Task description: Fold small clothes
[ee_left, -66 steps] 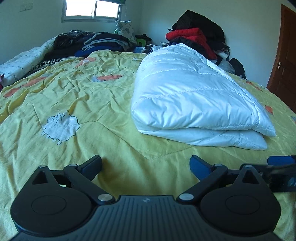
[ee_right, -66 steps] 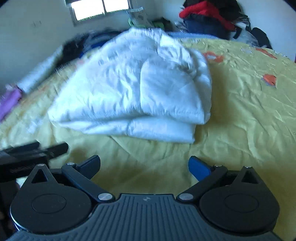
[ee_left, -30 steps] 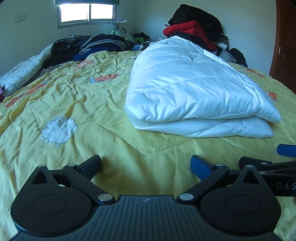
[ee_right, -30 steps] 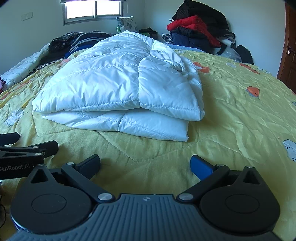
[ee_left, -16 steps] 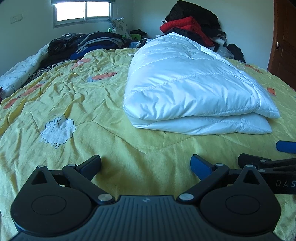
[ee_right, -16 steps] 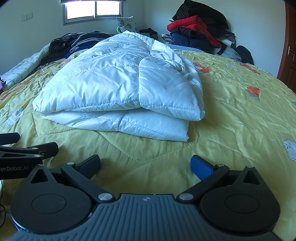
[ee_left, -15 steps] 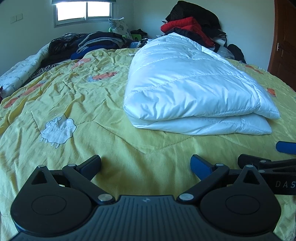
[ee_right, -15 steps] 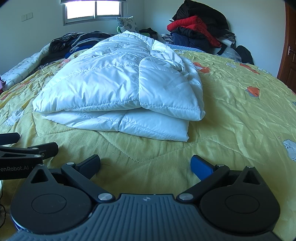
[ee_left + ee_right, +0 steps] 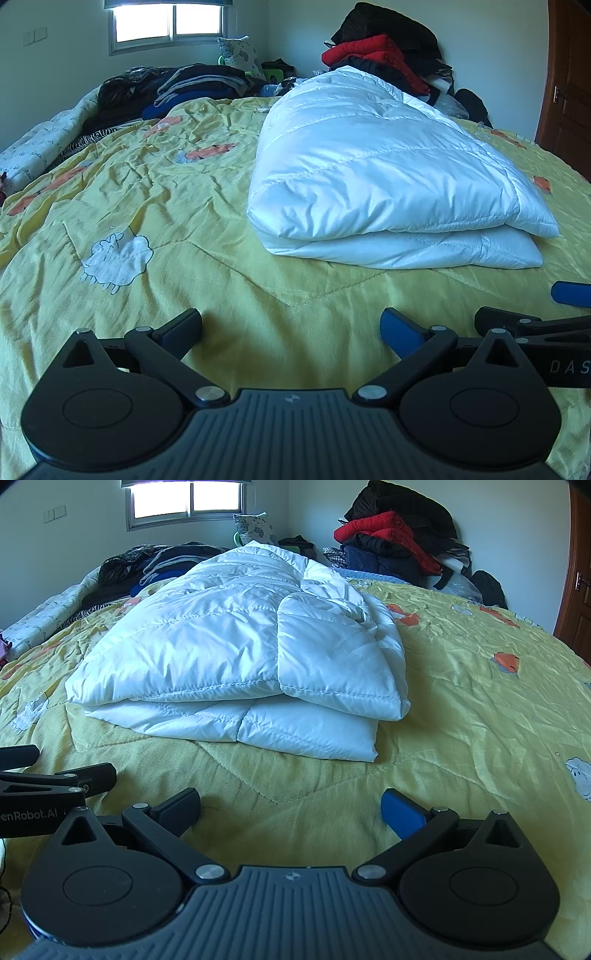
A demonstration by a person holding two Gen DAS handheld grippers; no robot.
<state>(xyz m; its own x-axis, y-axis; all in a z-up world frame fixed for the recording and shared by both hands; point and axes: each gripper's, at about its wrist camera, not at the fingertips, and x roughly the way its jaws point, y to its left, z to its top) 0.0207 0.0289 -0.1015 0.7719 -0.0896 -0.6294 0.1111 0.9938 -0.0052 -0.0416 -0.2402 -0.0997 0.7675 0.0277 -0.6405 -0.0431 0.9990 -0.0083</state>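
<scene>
Yellow quilted bedspread point(image 9: 207, 206) — work surface. White padded jacket point(image 9: 243, 653), mid-bed, lies folded in stacked layers; I judge this fold done, with piled clothes point(image 9: 391, 550) perhaps remaining. My left gripper point(image 9: 291, 325) and right gripper point(image 9: 291, 805) — low, level, well short of it, jaws wide, empty.

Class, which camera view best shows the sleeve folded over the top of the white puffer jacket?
The right wrist view: the sleeve lies across the white puffer jacket, its stitched cuff edge facing the camera. The left wrist view shows the jacket from its other side as a smooth stacked bundle; the sleeve cannot be made out.
</scene>
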